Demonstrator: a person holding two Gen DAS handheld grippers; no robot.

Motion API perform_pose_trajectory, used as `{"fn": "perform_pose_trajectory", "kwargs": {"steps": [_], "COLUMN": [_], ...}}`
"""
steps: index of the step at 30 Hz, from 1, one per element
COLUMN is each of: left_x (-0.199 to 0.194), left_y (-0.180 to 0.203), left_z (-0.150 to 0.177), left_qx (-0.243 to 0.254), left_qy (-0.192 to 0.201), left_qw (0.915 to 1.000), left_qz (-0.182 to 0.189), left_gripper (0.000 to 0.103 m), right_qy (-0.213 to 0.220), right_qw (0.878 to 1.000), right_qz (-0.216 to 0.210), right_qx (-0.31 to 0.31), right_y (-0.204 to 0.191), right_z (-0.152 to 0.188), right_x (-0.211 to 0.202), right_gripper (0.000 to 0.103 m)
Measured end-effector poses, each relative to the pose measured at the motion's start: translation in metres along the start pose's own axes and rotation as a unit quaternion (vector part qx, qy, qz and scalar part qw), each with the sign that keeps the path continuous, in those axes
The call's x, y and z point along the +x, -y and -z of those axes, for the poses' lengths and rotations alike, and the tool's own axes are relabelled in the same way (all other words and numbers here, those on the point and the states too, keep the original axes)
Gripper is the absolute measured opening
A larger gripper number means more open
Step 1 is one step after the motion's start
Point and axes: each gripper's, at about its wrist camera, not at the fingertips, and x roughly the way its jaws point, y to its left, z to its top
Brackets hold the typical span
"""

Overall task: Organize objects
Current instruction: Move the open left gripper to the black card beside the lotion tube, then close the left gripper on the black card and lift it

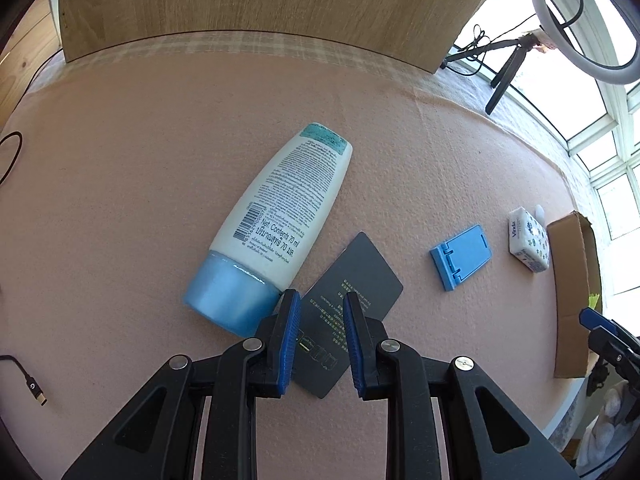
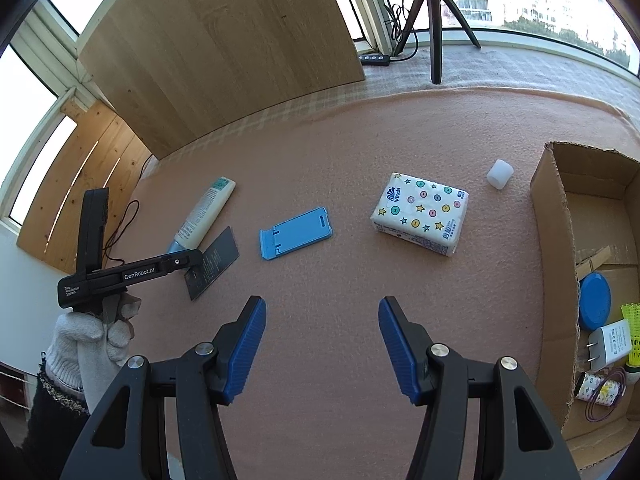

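My left gripper (image 1: 320, 300) is open, low over a dark grey card (image 1: 352, 280) that lies flat on the pink cloth between its blue pads. A white lotion tube with a blue cap (image 1: 276, 216) lies just left of the card, its cap touching the left finger. My right gripper (image 2: 322, 308) is open and empty above bare cloth. Ahead of it lie a blue phone stand (image 2: 296, 232), a Vinda tissue pack (image 2: 420, 214) and a small white cylinder (image 2: 500, 174). The card (image 2: 214, 260) and tube (image 2: 202, 212) show at the left beside the left gripper's body.
A cardboard box (image 2: 556, 220) stands at the right, holding a blue lid, a white charger, a yellow shuttlecock and other small items. A wooden board (image 2: 224, 48) stands at the back. A tripod (image 2: 434, 12) and cables sit near the window. A USB cable (image 1: 34, 388) lies left.
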Motion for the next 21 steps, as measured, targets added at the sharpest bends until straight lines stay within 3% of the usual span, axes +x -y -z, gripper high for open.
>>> {"fn": "perform_pose_trajectory", "kwargs": {"steps": [3, 6, 10, 13, 21], "left_x": [-0.001, 0.002, 0.001, 0.002, 0.015], "left_y": [-0.005, -0.007, -0.003, 0.002, 0.034], "left_z": [-0.001, 0.001, 0.005, 0.005, 0.008], "left_qx": [-0.002, -0.004, 0.008, 0.024, 0.119], "left_qy": [0.002, -0.013, -0.012, -0.017, -0.027], "left_qw": [1.0000, 0.9996, 0.9994, 0.9990, 0.9921], "left_qz": [-0.002, 0.025, 0.031, 0.035, -0.029], "left_gripper": [0.024, 0.037, 0.046, 0.060, 0.061], "right_qy": [-0.004, -0.012, -0.018, -0.022, -0.028], "right_qw": [1.000, 1.000, 1.000, 1.000, 0.999], "right_qz": [-0.002, -0.009, -0.017, -0.021, -0.023], "right_qx": [0.002, 0.005, 0.008, 0.009, 0.002], "right_y": [0.000, -0.001, -0.004, -0.007, -0.017], "right_z": [-0.001, -0.001, -0.006, -0.011, -0.013], "right_x": [0.003, 0.010, 0.017, 0.022, 0.027], "right_gripper": [0.055, 0.055, 0.055, 0.055, 0.055]}}
